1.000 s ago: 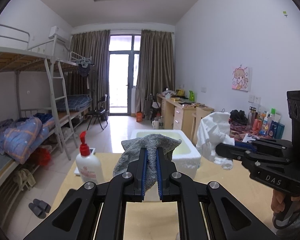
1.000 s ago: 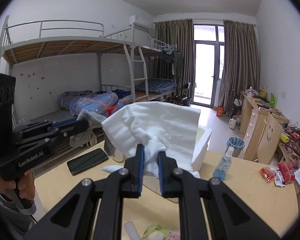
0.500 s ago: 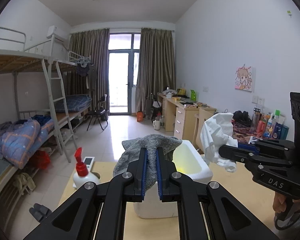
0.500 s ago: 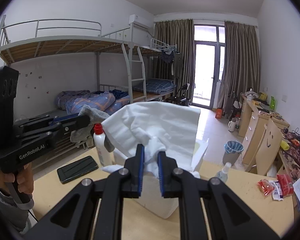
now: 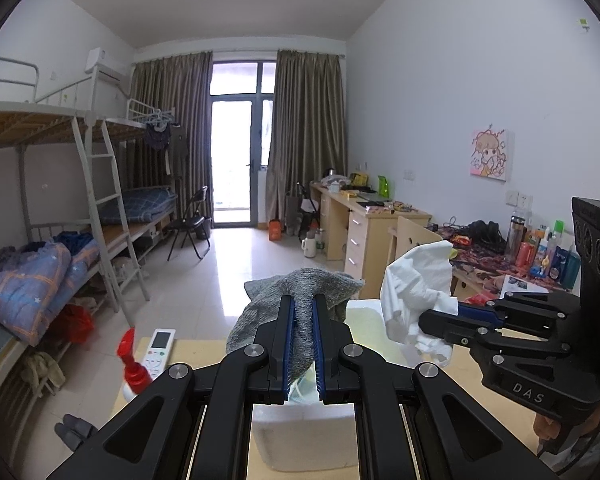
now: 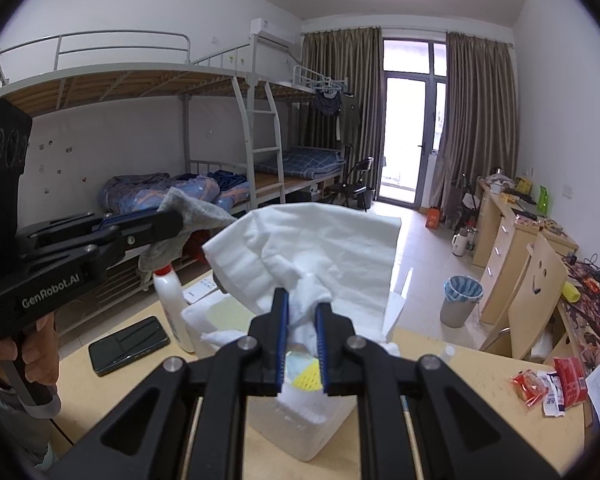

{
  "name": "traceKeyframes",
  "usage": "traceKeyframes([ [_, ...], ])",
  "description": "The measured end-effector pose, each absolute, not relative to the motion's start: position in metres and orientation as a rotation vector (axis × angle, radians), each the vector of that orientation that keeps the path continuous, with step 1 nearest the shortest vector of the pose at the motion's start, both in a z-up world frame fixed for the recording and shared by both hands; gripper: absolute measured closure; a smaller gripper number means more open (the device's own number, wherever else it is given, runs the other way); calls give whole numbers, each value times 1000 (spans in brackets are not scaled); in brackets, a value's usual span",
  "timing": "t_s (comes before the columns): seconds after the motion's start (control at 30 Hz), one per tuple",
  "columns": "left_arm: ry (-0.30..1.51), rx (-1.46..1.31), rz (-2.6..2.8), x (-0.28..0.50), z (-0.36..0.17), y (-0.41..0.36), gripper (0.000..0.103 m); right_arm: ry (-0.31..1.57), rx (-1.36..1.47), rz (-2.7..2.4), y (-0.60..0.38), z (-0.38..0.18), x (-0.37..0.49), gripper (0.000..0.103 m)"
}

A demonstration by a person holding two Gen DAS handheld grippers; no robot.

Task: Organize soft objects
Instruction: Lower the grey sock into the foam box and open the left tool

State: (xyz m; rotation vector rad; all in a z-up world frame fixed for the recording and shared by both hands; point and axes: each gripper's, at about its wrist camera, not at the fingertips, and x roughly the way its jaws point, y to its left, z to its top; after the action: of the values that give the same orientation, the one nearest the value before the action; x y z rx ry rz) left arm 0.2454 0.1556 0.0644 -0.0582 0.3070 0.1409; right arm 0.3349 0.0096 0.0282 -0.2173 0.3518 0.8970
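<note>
Left wrist view: the gray cloth (image 5: 296, 300) is pinched in the left claw (image 5: 303, 344), white towel (image 6: 320, 248) in the right claw (image 6: 302, 344); both look light and floppy, best gripped at bunched folds.

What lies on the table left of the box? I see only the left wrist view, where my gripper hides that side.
Observer: A dark phone lies flat on the table, left of the white bottle that stands against the foam box.
Operator: Is something already in the box?
Observer: Yes. Between the right gripper's fingers a yellow and pale blue item shows inside it; I cannot tell what it is.
Operator: How is the white towel held?
Observer: The right gripper is shut on a bunched part of the white towel, and the rest stands up above the box.
</note>
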Motion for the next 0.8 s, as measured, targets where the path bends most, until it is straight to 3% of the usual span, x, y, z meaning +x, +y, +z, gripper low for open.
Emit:
traceKeyframes([
  [0.8, 391, -63, 122, 311, 51, 149, 94, 401, -201, 826, 3, 27, 370, 87],
])
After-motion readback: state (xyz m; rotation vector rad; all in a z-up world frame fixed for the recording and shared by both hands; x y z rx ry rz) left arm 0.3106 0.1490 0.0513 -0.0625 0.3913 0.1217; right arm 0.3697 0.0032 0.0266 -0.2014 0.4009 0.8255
